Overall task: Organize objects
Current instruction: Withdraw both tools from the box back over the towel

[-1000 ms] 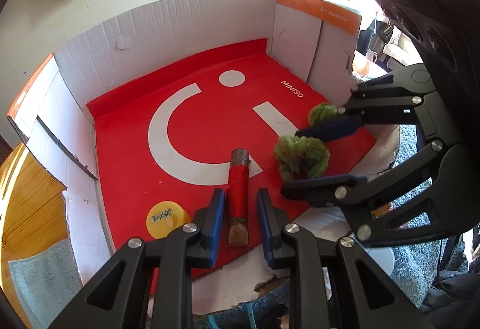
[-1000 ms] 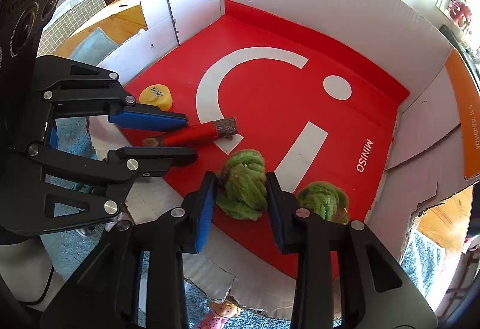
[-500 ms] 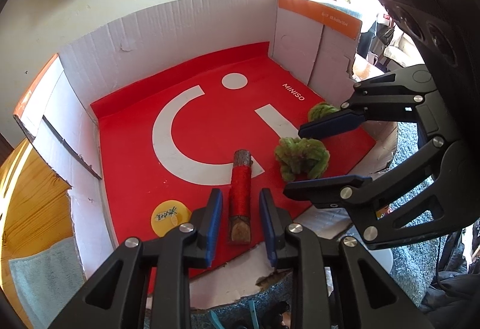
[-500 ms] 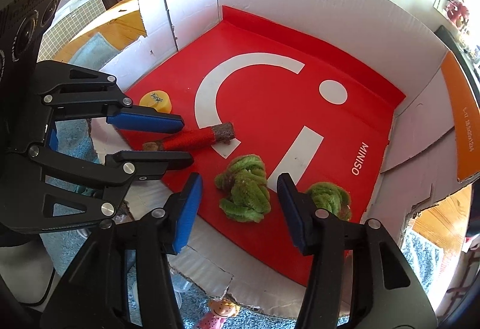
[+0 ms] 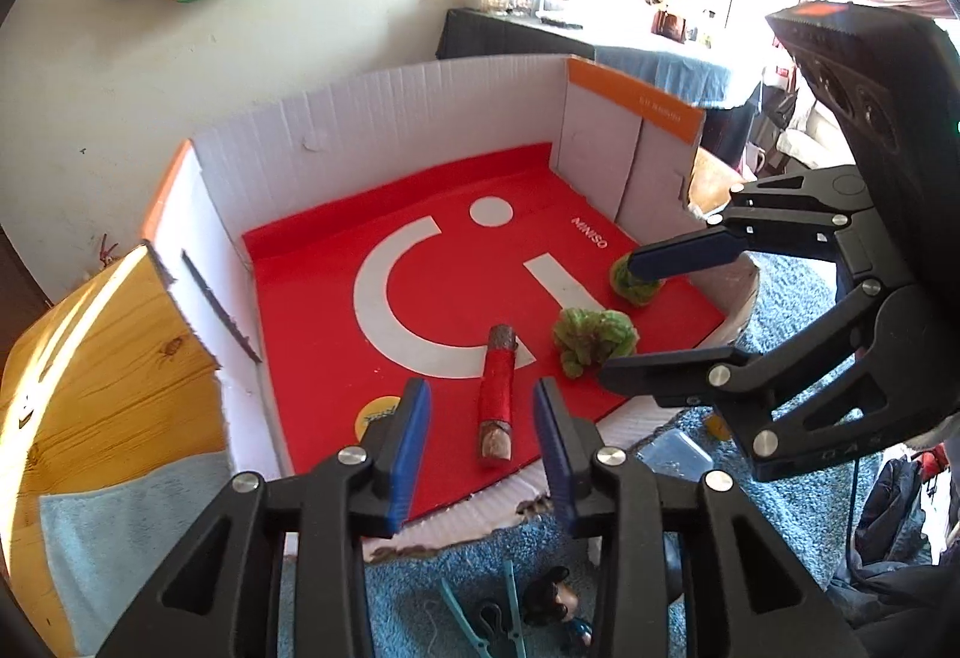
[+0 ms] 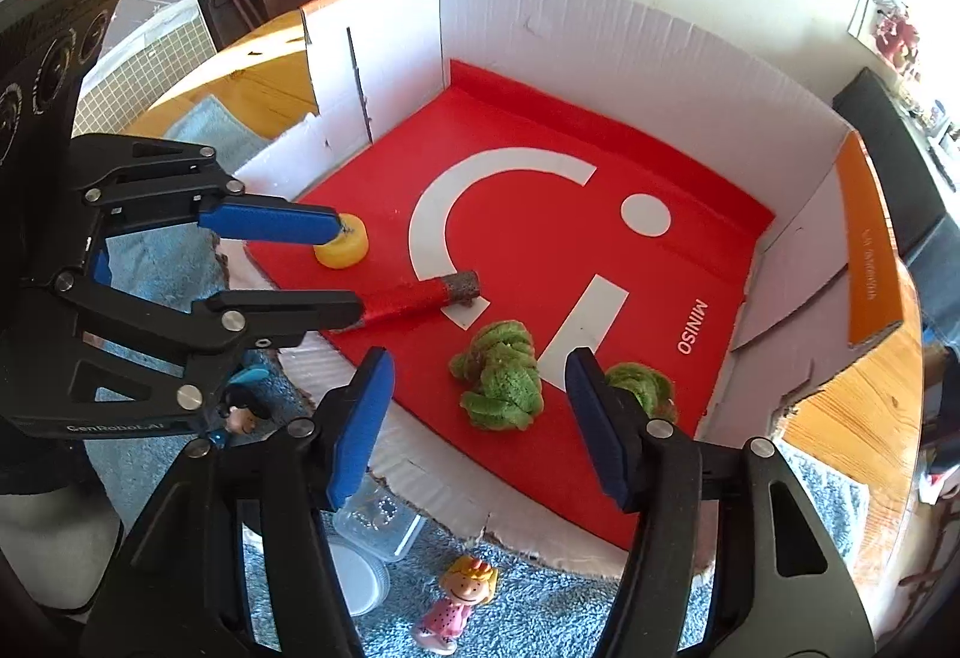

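A red-wrapped wooden stick (image 5: 497,400) lies on the red mat (image 5: 420,214) of an open cardboard box; it also shows in the right wrist view (image 6: 420,295). Two green knotted bundles (image 5: 591,337) (image 5: 636,286) lie to its right, the nearer one also in the right wrist view (image 6: 501,382), the other beside it (image 6: 639,385). A yellow cap (image 6: 342,247) sits at the mat's near left. My left gripper (image 5: 480,442) is open, pulled back above the stick's near end. My right gripper (image 6: 477,412) is open, raised in front of the nearer bundle.
White cardboard walls (image 5: 372,118) enclose the mat on three sides. The box rests on a wooden table (image 5: 90,370) with a blue towel (image 5: 138,526). On the blue carpet below lie a small doll figure (image 6: 459,598), a clear plastic container (image 6: 378,526) and another figurine (image 5: 552,598).
Both grippers opened wider and drew back and up from the box. The stick and the green bundle stay on the mat where they lay.
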Demonstrator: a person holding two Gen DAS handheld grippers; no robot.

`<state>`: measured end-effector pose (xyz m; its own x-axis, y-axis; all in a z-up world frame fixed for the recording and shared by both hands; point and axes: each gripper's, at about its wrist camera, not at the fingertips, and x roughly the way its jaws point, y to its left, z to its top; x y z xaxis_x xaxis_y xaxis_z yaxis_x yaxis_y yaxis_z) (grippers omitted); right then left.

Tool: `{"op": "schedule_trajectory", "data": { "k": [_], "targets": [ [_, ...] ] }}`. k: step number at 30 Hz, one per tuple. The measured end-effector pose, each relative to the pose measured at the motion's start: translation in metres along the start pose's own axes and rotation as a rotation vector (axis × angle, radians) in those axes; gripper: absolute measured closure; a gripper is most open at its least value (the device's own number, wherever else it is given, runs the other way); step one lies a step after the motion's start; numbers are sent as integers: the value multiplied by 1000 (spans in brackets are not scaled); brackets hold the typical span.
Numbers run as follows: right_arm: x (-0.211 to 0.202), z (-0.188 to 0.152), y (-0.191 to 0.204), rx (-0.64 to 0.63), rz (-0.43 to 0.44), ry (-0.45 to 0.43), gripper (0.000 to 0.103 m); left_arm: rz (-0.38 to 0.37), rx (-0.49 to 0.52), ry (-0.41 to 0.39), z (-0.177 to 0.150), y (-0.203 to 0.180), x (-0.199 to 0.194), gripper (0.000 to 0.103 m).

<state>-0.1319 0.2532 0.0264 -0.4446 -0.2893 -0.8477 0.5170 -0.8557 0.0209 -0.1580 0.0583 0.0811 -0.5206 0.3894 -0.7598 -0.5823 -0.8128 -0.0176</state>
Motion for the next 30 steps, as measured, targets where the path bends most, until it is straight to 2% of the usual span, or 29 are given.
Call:
{"op": "schedule_trajectory", "data": {
  "k": [4, 9, 11, 22, 25, 30],
  "targets": [
    [-17, -1, 1, 23, -14, -47, 38, 16, -19, -42, -3, 2, -18, 59],
    [-42, -6, 8, 35, -39, -110, 33, 35, -40, -90, -9, 3, -41, 55],
    [-52, -9, 11, 37, -47, -135, 32, 42, -49, -109, -12, 3, -49, 49],
    [-94, -25, 31, 66, -76, -253, 22, 85, -77, -193, -28, -5, -86, 40],
    [-101, -33, 37, 81, -82, -281, 21, 100, -93, -219, -36, -7, -95, 29],
    [-106, -48, 45, 114, -108, -318, 15, 118, -118, -227, -49, -9, -102, 29]
  ]
}}
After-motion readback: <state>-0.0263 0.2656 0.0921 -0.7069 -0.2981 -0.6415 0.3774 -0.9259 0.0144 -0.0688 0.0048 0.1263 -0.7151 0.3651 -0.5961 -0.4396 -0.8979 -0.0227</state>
